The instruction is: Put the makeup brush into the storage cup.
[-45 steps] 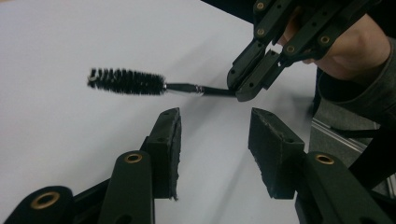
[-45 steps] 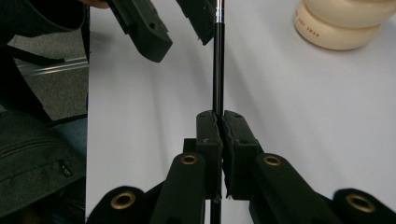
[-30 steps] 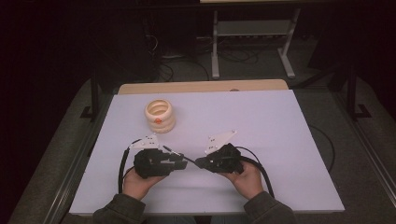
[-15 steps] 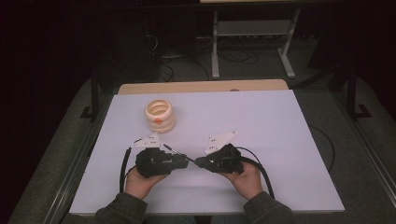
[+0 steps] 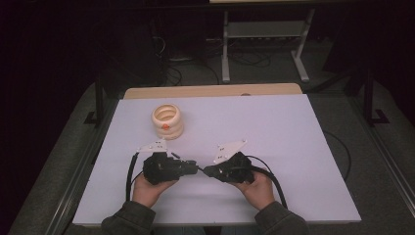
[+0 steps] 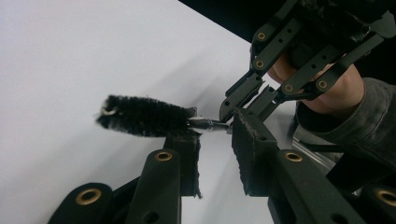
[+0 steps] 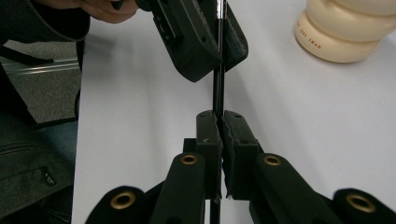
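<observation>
right claw (image 7: 219,128) pinched tight on thin black bottle brush (image 6: 144,115) stem, near-centre of white worktop (image 5: 274,127) | left claw (image 6: 212,140) parted around ferrule, not gripping | tip: close on metal, not bristles, before right lets go | cream ribbed bottle (image 5: 167,121) far-left

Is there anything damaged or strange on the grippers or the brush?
Mostly no. The pad on one jaw of the left gripper looks frayed at its lower edge. The brush bristles look whole; the right gripper clamps its thin rod squarely.
</observation>
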The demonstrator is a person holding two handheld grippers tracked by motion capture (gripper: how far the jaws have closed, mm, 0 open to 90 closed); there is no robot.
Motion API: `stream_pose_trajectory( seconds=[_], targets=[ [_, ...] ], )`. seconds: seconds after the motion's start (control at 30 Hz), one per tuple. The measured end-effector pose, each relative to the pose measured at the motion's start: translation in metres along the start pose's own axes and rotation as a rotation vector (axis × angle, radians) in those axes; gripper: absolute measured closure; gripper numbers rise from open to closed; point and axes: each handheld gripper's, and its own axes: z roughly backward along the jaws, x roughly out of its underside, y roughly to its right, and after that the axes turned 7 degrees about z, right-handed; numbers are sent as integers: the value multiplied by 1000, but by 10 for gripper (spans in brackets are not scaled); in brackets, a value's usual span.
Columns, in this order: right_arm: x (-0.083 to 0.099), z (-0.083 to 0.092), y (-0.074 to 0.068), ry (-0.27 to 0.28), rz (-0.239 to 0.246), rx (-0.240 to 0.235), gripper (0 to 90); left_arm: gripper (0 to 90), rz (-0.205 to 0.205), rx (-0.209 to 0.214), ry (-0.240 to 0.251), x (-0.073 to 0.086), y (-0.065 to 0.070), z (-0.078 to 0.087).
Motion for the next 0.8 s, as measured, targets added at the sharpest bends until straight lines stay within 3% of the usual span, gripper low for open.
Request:
stream_pose_trajectory(
  seconds=[0.23, 0.3, 0.57, 0.67, 0.8],
  targets=[
    [-1, -2, -1, -20, 29, 14, 849, 822, 3, 33, 9, -2, -3, -1],
    [-1, -2, -2, -17, 17, 12, 849, 843, 18, 47, 6, -2, -2, -2],
    [2, -3, 0, -18, 33, 15, 846, 856, -3, 39, -11, -5, -3, -5],
    [3, -5, 1, -17, 5, -4, 836, 858, -7, 26, -21, -5, -2, -5],
    [6, -5, 4, -29, 4, 8, 750, 858, -19, -6, -21, -8, 2, -2]
  ],
)
